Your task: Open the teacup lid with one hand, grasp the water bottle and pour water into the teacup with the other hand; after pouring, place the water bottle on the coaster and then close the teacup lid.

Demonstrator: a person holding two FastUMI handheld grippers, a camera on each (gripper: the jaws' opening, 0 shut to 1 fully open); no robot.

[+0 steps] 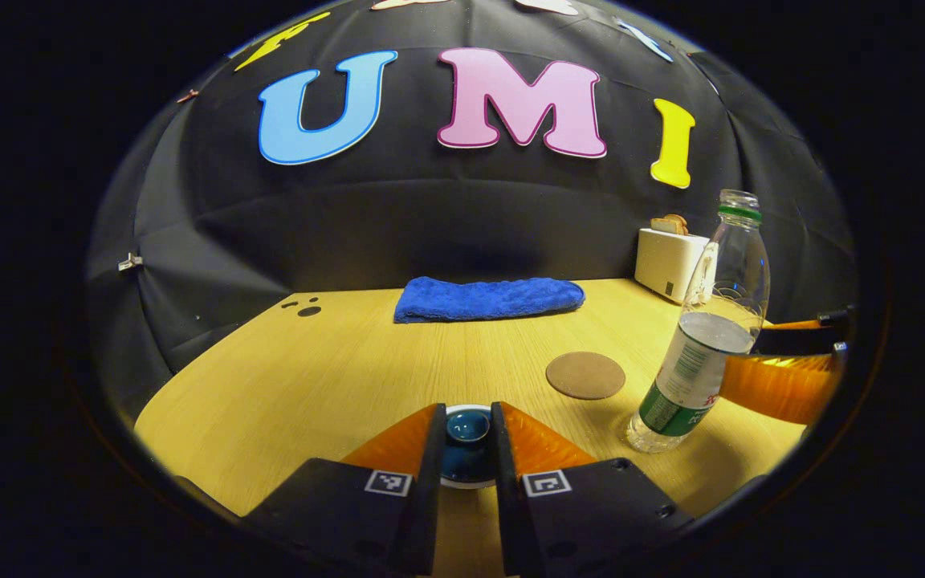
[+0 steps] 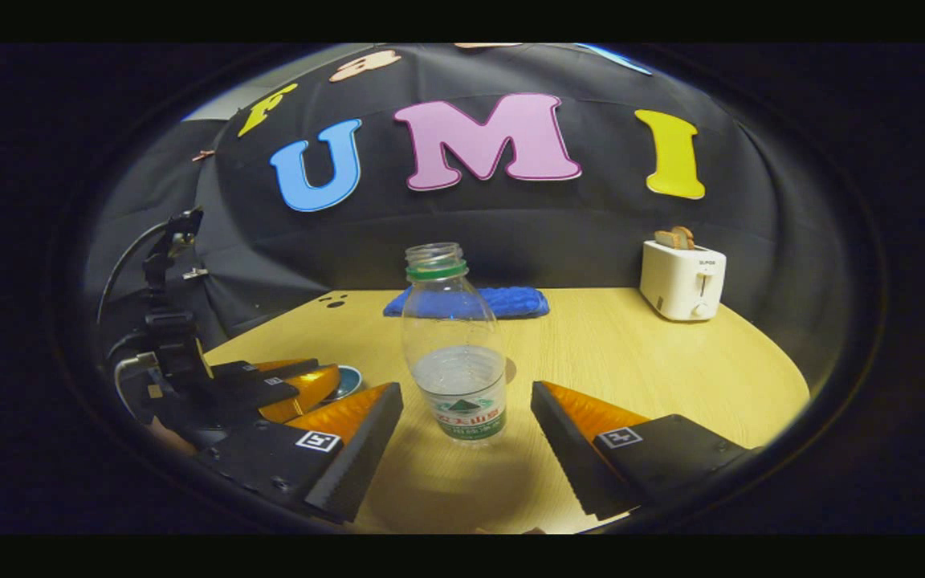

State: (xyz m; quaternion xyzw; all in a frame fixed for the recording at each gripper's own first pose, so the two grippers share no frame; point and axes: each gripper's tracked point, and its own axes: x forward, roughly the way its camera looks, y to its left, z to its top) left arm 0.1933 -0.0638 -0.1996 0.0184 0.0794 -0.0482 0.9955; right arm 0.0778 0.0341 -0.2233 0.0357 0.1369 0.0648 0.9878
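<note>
A dark blue teacup lid (image 1: 467, 437) with a round knob sits over a white-rimmed teacup (image 2: 348, 381) on the wooden table. My left gripper (image 1: 466, 413) is shut on the knob, one finger on each side. Whether the lid is raised off the cup I cannot tell. An uncapped, partly filled clear water bottle (image 2: 454, 353) stands upright to the right. My right gripper (image 2: 465, 393) is open, its fingers flanking the bottle's lower part with a gap on both sides. In the left gripper view that right gripper (image 1: 759, 353) reaches toward the water bottle (image 1: 703, 337) from the right. A round brown coaster (image 1: 585, 375) lies just left of the bottle.
A folded blue towel (image 1: 488, 299) lies at the back of the table (image 1: 310, 369). A white toaster (image 2: 682, 281) with bread in it stands at the back right. The left gripper (image 2: 310, 377) and its cables sit at the table's left edge in the right gripper view.
</note>
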